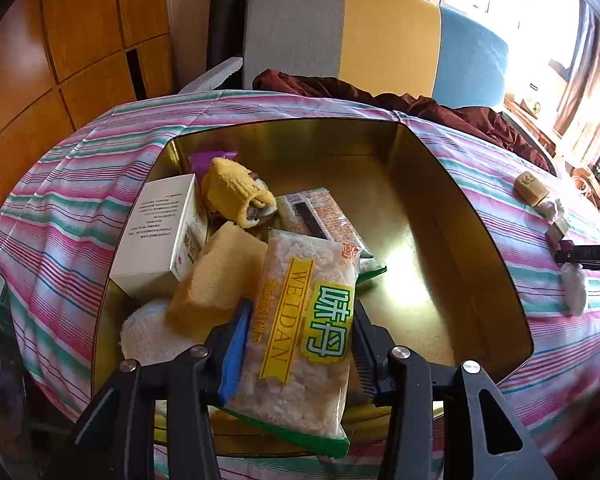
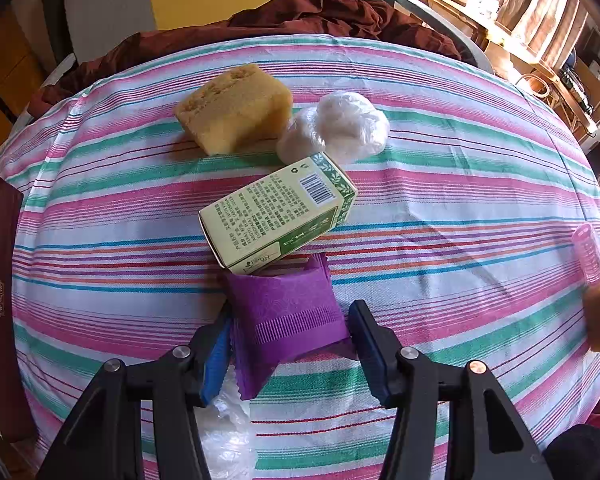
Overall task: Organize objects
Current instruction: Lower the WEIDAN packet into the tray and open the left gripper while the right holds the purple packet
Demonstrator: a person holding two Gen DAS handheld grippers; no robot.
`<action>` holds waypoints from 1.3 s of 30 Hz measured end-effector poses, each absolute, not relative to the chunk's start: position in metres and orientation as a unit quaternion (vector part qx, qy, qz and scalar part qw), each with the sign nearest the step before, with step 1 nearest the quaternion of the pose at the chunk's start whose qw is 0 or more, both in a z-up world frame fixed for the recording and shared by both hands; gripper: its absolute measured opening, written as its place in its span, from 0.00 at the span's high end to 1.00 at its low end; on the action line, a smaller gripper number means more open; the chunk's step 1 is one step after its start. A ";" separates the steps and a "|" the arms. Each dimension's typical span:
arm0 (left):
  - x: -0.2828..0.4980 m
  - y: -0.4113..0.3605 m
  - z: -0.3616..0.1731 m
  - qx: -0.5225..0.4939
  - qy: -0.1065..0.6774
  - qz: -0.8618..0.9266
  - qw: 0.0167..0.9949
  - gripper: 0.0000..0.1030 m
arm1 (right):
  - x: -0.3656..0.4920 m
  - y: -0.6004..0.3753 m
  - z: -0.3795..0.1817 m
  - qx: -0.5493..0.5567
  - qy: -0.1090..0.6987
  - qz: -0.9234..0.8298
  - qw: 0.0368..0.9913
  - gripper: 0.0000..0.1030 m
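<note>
Left wrist: left gripper (image 1: 298, 344) clamps WEIDAN snack pack (image 1: 300, 332) between pads, over gold tin (image 1: 460, 200). Right wrist: right gripper (image 2: 290, 344) pinches purple packet (image 2: 288, 320) over striped cloth (image 2: 460, 200).

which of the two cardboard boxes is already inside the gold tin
The white box, leaning against the tin's left wall. The green-printed box lies out on the striped cloth.

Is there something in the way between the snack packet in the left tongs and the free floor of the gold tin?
Nothing visible: the left tongs hold the snack packet over the gold tin, whose right half lies bare beside it.
</note>
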State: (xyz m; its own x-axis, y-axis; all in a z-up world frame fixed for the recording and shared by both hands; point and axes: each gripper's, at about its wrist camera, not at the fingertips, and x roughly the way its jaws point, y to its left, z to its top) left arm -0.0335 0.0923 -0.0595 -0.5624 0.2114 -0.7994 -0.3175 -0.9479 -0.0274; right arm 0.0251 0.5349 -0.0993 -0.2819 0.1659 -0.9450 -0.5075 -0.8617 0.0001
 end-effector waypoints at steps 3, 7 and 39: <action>-0.034 0.090 -0.065 -0.444 0.062 0.882 0.147 0.54 | 0.021 0.521 -0.102 -0.559 0.151 0.786 0.216 0.45; -0.034 0.091 -0.070 -0.437 0.069 0.884 0.147 0.53 | 0.014 0.520 -0.107 -0.558 0.149 0.787 0.217 0.45; -0.014 0.068 -0.025 -0.380 0.053 0.915 0.123 0.18 | 0.028 0.488 -0.052 -0.477 0.149 0.852 0.158 0.48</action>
State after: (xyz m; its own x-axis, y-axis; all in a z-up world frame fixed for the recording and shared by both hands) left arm -0.0136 0.0683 -0.0250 -0.6805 0.1849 -0.7091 -0.2658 -0.9640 0.0038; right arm 0.0277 0.4878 -0.0520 -0.4955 0.1263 -0.8594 -0.4111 -0.9056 0.1039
